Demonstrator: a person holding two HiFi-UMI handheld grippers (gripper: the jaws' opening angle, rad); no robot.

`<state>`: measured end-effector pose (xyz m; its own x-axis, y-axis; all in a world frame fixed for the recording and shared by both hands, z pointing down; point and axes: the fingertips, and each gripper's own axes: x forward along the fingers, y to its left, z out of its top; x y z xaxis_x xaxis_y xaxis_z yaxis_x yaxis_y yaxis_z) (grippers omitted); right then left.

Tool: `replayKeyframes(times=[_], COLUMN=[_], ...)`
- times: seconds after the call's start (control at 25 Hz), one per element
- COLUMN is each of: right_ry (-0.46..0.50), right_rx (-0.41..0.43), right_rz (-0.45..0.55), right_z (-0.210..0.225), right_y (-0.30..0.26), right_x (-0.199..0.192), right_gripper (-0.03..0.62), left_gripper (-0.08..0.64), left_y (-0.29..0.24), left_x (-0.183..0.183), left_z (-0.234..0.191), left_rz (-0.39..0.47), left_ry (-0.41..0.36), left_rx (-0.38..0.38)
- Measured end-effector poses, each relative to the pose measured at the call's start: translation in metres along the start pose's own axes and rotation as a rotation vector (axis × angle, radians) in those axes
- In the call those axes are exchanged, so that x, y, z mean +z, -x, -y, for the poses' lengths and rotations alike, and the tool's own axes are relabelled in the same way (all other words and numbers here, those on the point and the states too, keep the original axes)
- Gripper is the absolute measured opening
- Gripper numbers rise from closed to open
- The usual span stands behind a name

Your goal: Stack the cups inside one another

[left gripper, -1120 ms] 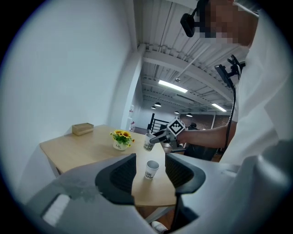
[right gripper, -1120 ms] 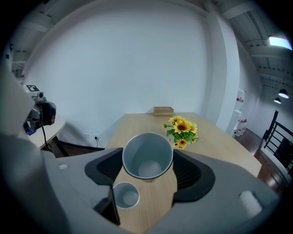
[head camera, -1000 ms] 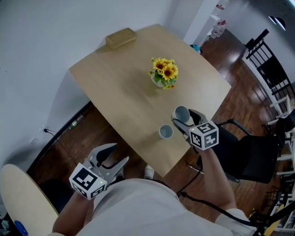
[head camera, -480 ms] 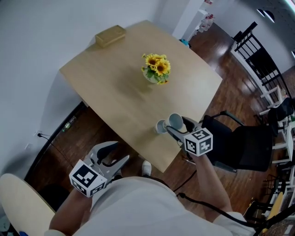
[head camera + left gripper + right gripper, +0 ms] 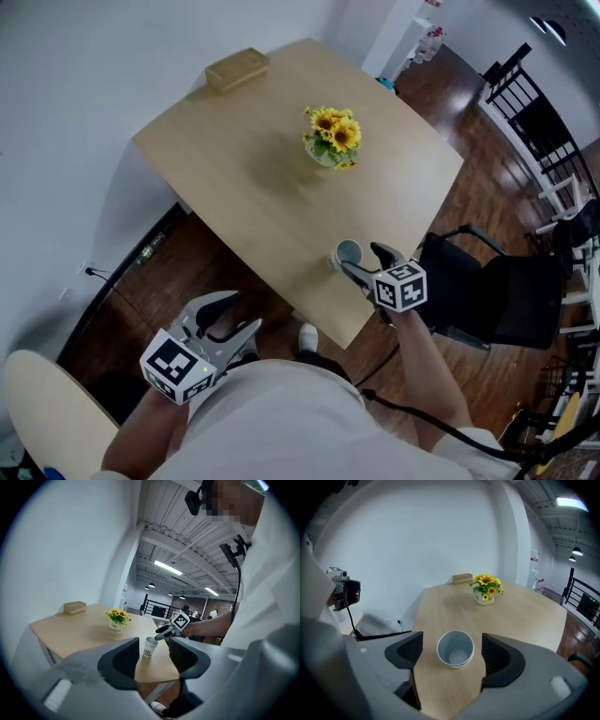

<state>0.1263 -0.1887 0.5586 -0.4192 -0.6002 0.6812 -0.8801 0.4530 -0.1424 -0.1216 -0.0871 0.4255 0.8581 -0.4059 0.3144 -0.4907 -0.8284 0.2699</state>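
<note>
Since the cups (image 5: 455, 648) look nested, I'd back the right gripper (image 5: 364, 261), jaws spread either side of them, straight off without clipping; left gripper (image 5: 228, 323) is spread too.

White shirt (image 5: 272, 422); grey left gripper (image 5: 244, 311) and right gripper (image 5: 360, 257), black-and-white marker cubes (image 5: 175, 366).

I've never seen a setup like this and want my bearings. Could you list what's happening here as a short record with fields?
cups: on the table near its edge; a second rim under the top one suggests they are nested
right gripper: open, one jaw on each side of the cups, not touching
left gripper: open, empty, held off the table
other things: pot of sunflowers mid-table; tan box at the far edge
</note>
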Motion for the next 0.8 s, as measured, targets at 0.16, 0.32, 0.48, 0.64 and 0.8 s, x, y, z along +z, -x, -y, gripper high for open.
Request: replayKeyframes(times=[0.16,0.32,0.48,0.64,0.8], right_ry=[-0.025,-0.049,-0.05,-0.045,-0.03], right_rx=[-0.035,-0.061,-0.059,-0.04,-0.014], right_rz=[0.039,0.063,0.05,0.042,0.066], right_z=[-0.007,-0.029,-0.059,-0.085,-0.109], right_y=[0.022,0.056,0.085,0.112,0.15], right_x=[0.008,0.003,-0.019,-0.046,-0.069], right_gripper=[0.391,0.391,0.394,0.396,0.397], left_gripper=[0.212,0.212,0.212,0.212,0.212], left_y=[0.008,0.008,-0.004,-0.012,-0.016], left_x=[-0.004,-0.018,-0.033,-0.03,-0.026], left_z=[-0.002,-0.006,-0.001,0.016,0.048], left_rz=[-0.011,-0.022,-0.037,-0.021,-0.024], left_ry=[0.004,0.025,0.027,0.001,-0.038], left_rx=[-0.027,-0.081,-0.162,-0.184,-0.193])
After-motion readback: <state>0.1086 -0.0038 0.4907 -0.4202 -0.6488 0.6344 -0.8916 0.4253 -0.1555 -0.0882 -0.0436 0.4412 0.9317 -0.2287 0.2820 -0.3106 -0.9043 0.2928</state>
